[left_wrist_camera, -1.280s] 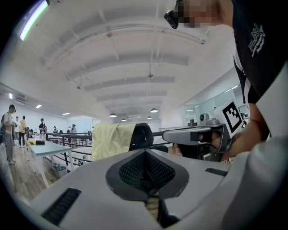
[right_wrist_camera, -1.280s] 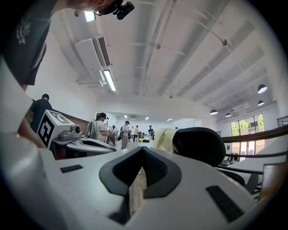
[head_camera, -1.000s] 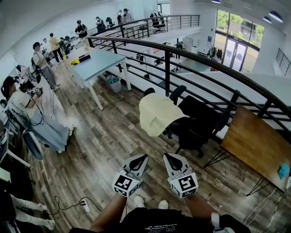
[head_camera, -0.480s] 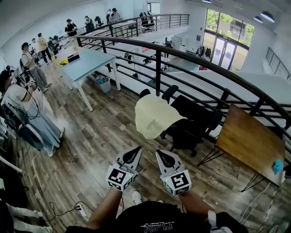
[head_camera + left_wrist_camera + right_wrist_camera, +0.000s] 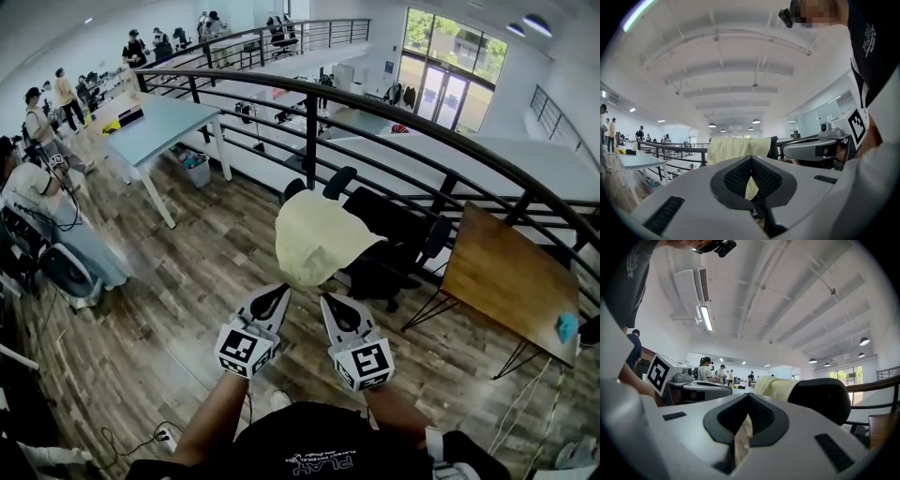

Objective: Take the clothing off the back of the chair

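Note:
A pale yellow piece of clothing [image 5: 314,234] hangs over the back of a black office chair [image 5: 398,246], just ahead of both grippers. My left gripper [image 5: 275,294] and right gripper [image 5: 327,302] are held side by side, pointing level at the cloth's lower edge and a short way from it. Both are shut and hold nothing. In the left gripper view the clothing [image 5: 731,149] shows above the shut left gripper [image 5: 751,157]. The right gripper view has the clothing [image 5: 776,386] beside the chair's black back [image 5: 820,399], beyond the shut right gripper [image 5: 749,394].
A black curved railing [image 5: 375,103] runs behind the chair. A wooden table [image 5: 511,277] stands at the right with a blue item [image 5: 565,326] on it. A blue-topped table [image 5: 159,122] and several people [image 5: 37,192] are at the left. Wood floor [image 5: 187,281] lies around the chair.
Both grippers have moved forward toward the chair, and the clothing now sits closer in front of their tips. Both stay shut.

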`<state>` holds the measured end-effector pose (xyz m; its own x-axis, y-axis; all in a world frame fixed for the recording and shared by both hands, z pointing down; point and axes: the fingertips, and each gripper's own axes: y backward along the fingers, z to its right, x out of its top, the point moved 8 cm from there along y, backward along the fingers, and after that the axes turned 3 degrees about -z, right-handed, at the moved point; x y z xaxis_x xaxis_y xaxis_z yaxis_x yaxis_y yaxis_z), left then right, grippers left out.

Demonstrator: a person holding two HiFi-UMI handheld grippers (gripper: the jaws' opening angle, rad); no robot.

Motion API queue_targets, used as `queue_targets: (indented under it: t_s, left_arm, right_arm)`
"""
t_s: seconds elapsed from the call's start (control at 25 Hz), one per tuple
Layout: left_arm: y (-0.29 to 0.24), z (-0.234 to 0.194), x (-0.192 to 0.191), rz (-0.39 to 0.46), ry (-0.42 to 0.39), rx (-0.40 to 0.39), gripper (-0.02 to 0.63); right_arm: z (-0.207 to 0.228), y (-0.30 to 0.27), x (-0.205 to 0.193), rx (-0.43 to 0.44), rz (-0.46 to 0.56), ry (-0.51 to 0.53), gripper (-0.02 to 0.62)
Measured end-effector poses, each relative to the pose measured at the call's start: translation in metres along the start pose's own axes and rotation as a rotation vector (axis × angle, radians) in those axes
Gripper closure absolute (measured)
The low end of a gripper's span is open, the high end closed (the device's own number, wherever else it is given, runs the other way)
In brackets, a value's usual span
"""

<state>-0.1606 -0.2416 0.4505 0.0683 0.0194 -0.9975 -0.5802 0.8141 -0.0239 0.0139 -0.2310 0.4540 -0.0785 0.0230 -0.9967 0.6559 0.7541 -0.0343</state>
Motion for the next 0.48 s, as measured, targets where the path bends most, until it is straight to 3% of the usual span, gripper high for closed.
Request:
queue_targets:
  t_s: [0.48]
  left_arm:
    - [-0.024,-0.028,-0.017,-0.017,0.051,-0.089,0.592]
  right_arm:
    - [0.005,-0.025,-0.006,-0.087,-0.046,-0.003,0.578]
